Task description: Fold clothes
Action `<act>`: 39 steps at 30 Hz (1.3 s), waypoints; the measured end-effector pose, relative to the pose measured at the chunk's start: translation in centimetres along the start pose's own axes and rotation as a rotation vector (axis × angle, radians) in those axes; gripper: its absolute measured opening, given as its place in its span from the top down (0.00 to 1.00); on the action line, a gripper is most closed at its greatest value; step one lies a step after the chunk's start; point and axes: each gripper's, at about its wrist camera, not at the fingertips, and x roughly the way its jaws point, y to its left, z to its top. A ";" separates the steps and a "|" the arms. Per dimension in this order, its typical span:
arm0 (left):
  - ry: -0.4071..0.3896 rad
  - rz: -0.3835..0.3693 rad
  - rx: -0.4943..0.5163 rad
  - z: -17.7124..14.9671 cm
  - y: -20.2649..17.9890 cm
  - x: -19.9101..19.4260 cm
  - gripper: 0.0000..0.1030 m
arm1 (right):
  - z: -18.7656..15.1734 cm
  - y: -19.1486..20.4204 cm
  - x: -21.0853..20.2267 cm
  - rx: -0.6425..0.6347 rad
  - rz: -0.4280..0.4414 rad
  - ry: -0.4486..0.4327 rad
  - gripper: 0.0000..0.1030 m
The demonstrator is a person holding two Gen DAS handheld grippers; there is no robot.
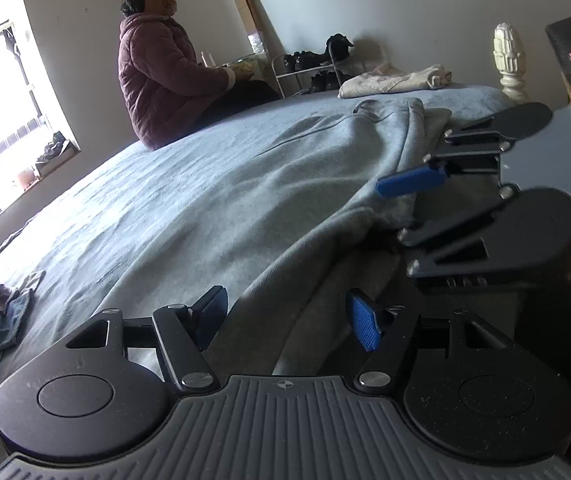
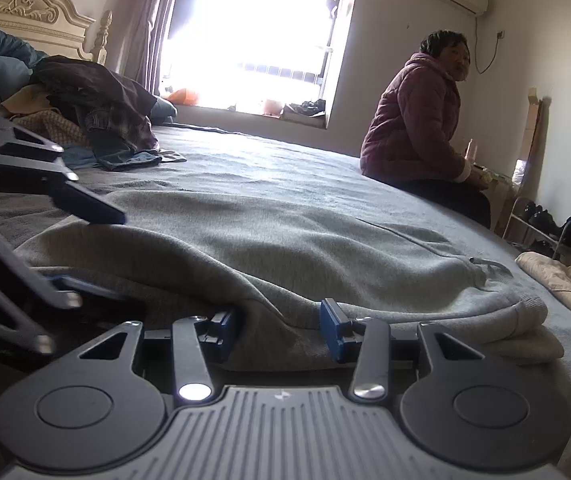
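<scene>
The grey sweatshirt (image 1: 245, 184) lies spread across the bed (image 1: 85, 216), long axis running away from both tools. The left gripper (image 1: 289, 320) stands wide astride its near hem; just beside it, the right gripper (image 2: 279, 330), narrower, straddles a raised fold, apparently unpinched.

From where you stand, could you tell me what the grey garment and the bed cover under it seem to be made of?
Grey garment: probably cotton-blend sweatshirt knit, matte, with soft thick folds and a ribbed hem. Bed cover: seemingly fleece or plush, blue-grey, with a fuzzy nap that catches the window light.
</scene>
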 end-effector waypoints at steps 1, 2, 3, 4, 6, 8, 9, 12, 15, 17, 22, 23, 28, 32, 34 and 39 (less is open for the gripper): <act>0.002 0.006 0.005 -0.1 0.0 -0.3 0.36 | 0.0 0.0 0.0 0.002 0.000 0.000 0.56; 0.003 0.013 0.011 -0.3 -0.1 -0.7 0.36 | 0.1 0.0 -0.1 0.006 0.003 0.001 0.56; 0.002 0.018 0.017 -0.6 -0.2 -1.0 0.36 | 0.2 0.1 0.0 0.011 0.007 0.003 0.54; 0.003 0.021 0.016 -0.9 -0.4 -1.3 0.36 | 0.3 0.1 0.0 0.019 0.014 0.006 0.54; 0.008 0.028 0.004 -1.5 -0.5 -2.0 0.36 | 0.5 0.3 0.0 0.023 0.020 0.007 0.52; 0.009 0.037 -0.021 -2.1 -0.4 -2.8 0.36 | 0.8 0.7 0.0 0.008 0.015 0.004 0.51; 0.004 0.043 -0.038 -2.3 -0.2 -3.3 0.36 | 0.8 0.9 0.0 0.001 0.012 0.004 0.51; -0.019 0.052 -0.099 -2.5 1.1 -4.3 0.36 | 0.9 1.3 -0.2 -0.013 0.000 0.007 0.50; -0.033 0.058 -0.124 -2.4 2.2 -4.6 0.35 | 0.9 1.4 -0.9 -0.024 -0.010 0.003 0.48; -0.032 0.073 -0.123 -2.3 2.6 -4.4 0.35 | 1.0 1.4 -1.5 -0.035 -0.019 -0.007 0.48; -0.006 0.091 -0.130 -2.8 3.6 -3.2 0.36 | 1.2 1.8 -3.6 -0.069 0.012 -0.059 0.48; 0.004 0.090 -0.120 -2.9 3.6 -2.8 0.36 | 1.2 2.0 -4.0 -0.077 0.026 -0.071 0.48; 0.037 0.075 -0.065 -3.3 3.2 -1.3 0.36 | 1.1 3.7 -4.7 -0.140 0.119 -0.064 0.51; 0.042 0.082 -0.010 -3.4 2.4 -0.7 0.36 | 0.6 5.1 -3.8 -0.195 0.162 -0.022 0.62; 0.033 0.083 0.015 -3.3 2.1 -0.4 0.39 | 0.5 5.4 -3.4 -0.204 0.177 -0.010 0.68; 0.016 0.051 -0.020 -3.1 2.8 -0.1 0.71 | 0.5 5.8 -2.3 -0.216 0.201 0.003 0.79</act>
